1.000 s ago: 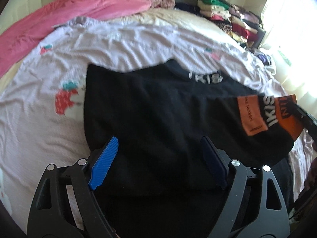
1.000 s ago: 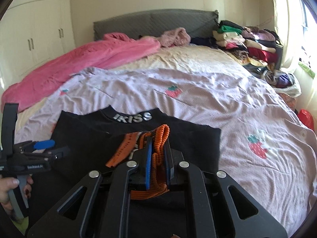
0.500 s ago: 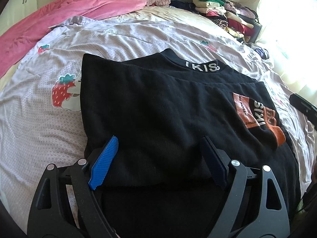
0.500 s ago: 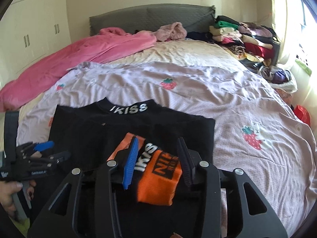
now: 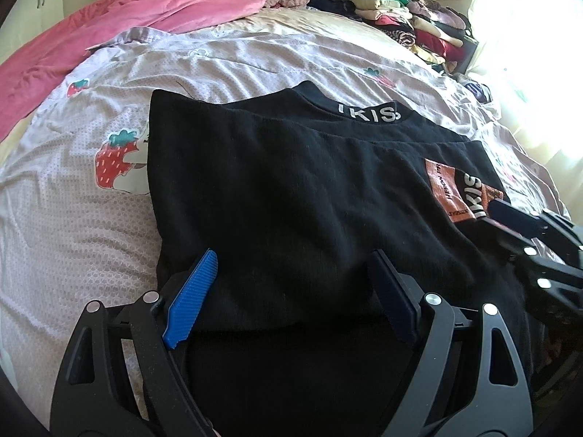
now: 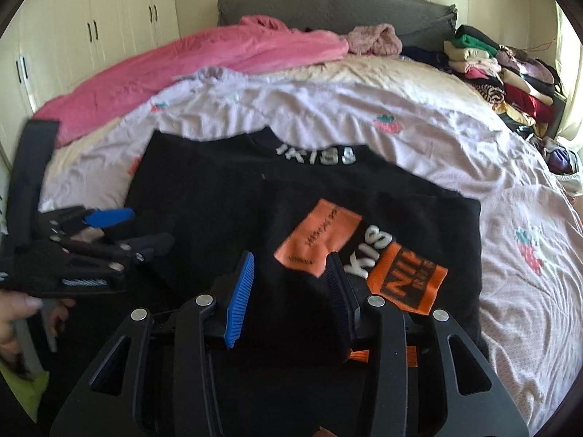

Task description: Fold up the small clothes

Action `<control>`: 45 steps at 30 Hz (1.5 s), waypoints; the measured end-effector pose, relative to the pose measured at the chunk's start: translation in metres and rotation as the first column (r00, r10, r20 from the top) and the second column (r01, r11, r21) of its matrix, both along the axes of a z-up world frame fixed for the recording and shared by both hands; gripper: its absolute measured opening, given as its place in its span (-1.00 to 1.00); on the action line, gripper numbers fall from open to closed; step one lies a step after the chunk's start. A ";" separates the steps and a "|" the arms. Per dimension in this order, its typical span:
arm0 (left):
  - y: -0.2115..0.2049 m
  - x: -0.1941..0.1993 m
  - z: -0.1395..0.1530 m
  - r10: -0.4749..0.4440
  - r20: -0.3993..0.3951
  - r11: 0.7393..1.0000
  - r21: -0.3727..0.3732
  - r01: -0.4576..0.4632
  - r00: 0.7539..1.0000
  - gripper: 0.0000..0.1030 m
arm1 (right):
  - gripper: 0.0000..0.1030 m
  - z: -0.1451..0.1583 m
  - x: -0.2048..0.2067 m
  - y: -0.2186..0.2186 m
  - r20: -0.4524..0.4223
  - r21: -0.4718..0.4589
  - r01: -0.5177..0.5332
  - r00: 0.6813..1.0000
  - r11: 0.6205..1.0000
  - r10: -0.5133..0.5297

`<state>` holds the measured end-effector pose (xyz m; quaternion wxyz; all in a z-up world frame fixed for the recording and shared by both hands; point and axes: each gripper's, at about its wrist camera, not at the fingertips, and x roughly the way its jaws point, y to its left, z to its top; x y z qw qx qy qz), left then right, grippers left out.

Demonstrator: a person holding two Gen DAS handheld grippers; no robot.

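A black garment [image 5: 284, 189] with white "IKISS" lettering at the collar lies flat on the bed, its sleeve with an orange cuff [image 5: 455, 193] folded across the right side. It also shows in the right wrist view [image 6: 226, 211], with the orange cuff [image 6: 404, 280] near the front. My left gripper [image 5: 291, 266] is open and empty, fingers apart above the garment's near edge. My right gripper [image 6: 291, 266] is open and empty, just over the folded sleeve beside the cuff. Each gripper shows in the other's view: the right gripper [image 5: 517, 225], the left gripper [image 6: 120, 225].
The bed has a pale lilac cover with strawberry prints [image 5: 113, 160]. A pink blanket [image 5: 120, 18] lies at the far left by the grey headboard [image 6: 328, 7]. A pile of folded clothes [image 5: 411, 25] stands at the far right. White wardrobes [image 6: 91, 32] line the left wall.
My right gripper was shut on the orange cuff a second ago, then opened and let the sleeve down on the garment. It has moved closer in. My left gripper stayed open and nearly still.
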<state>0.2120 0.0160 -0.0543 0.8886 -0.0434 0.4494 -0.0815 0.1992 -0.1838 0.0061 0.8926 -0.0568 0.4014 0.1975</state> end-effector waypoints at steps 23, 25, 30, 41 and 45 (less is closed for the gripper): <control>0.003 -0.004 0.003 -0.014 0.003 1.000 -0.020 0.014 1.000 0.50 | 0.13 -0.005 0.003 -0.004 -0.047 -0.029 0.033 0.998 0.999 -0.034; 0.003 -0.005 0.004 -0.014 0.003 1.000 -0.024 0.014 1.000 0.50 | 0.17 -0.003 0.002 -0.004 -0.043 -0.026 0.030 0.999 0.999 -0.032; 0.004 -0.007 0.006 -0.015 0.002 0.999 -0.033 0.015 1.000 0.50 | 0.18 -0.001 0.001 -0.005 -0.043 -0.022 0.036 0.998 0.999 -0.037; 0.014 -0.015 0.015 -0.002 0.009 0.997 -0.083 0.003 1.000 0.50 | 0.61 0.014 -0.004 -0.011 -0.009 0.017 0.059 0.998 0.998 -0.059; 0.019 -0.018 0.020 0.013 0.015 0.997 -0.076 -0.012 1.000 0.51 | 0.74 0.019 -0.006 -0.013 0.008 0.030 0.068 0.998 0.997 -0.068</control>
